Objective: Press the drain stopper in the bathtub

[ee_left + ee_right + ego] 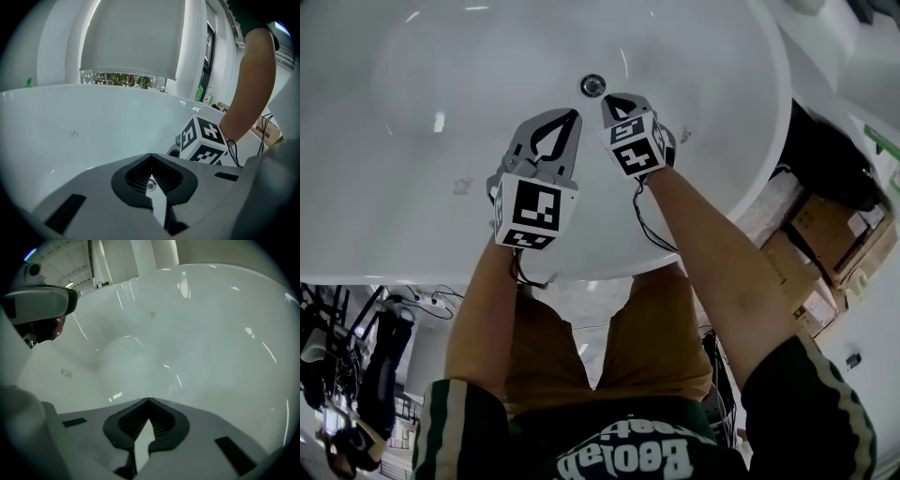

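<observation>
A round chrome drain stopper (593, 85) sits in the floor of the white bathtub (412, 187). Both grippers reach into the tub side by side, just short of it. My left gripper (574, 113) is shut with its tips meeting and nothing held; in the left gripper view a small chrome stopper (150, 185) shows through the hole behind the closed tips (151, 155). My right gripper (610, 99) is also shut and empty, its tips nearest the stopper. In the right gripper view the closed tips (149, 400) point at bare tub wall; the stopper is hidden there.
Cardboard boxes (825, 234) stand on the floor right of the tub rim (773, 141). Cables and a power strip (427, 302) lie at the lower left. The right gripper's marker cube (204, 140) is close beside the left gripper. Bottles (200, 92) stand beyond the far rim.
</observation>
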`<state>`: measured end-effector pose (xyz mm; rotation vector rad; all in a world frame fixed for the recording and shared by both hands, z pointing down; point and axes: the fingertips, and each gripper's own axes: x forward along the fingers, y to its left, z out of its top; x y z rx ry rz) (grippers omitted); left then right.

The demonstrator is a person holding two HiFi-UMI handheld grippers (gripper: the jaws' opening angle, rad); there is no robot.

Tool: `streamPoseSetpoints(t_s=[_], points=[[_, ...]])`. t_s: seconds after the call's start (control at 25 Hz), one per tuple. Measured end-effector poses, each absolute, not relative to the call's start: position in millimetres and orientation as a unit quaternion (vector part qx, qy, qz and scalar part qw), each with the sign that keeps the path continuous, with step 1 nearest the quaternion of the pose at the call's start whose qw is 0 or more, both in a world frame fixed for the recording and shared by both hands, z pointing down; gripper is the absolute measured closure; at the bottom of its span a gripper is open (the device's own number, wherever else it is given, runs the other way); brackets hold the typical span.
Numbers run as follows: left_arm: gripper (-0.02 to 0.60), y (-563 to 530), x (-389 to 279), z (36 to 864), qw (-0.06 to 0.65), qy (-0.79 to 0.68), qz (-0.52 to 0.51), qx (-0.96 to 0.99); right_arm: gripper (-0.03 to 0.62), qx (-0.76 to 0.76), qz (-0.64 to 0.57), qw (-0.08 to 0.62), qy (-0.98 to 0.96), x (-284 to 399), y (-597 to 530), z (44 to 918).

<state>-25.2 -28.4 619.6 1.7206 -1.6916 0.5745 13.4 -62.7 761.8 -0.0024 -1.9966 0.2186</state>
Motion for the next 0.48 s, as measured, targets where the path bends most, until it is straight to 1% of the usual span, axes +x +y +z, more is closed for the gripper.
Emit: streamPoseSetpoints(t_s=[0.24,0.48], points=[[0.578,-14,-10,592,0.329,-0.644,0.225,0.653,0.583,-0.016,0.082,0.531,-0.843,16,-51,713],[0.578,-14,-3,549,0.327,-0.644,0.207,0.661,0.585,-0.025,0.096,0.459,-0.883,5,-53,633]])
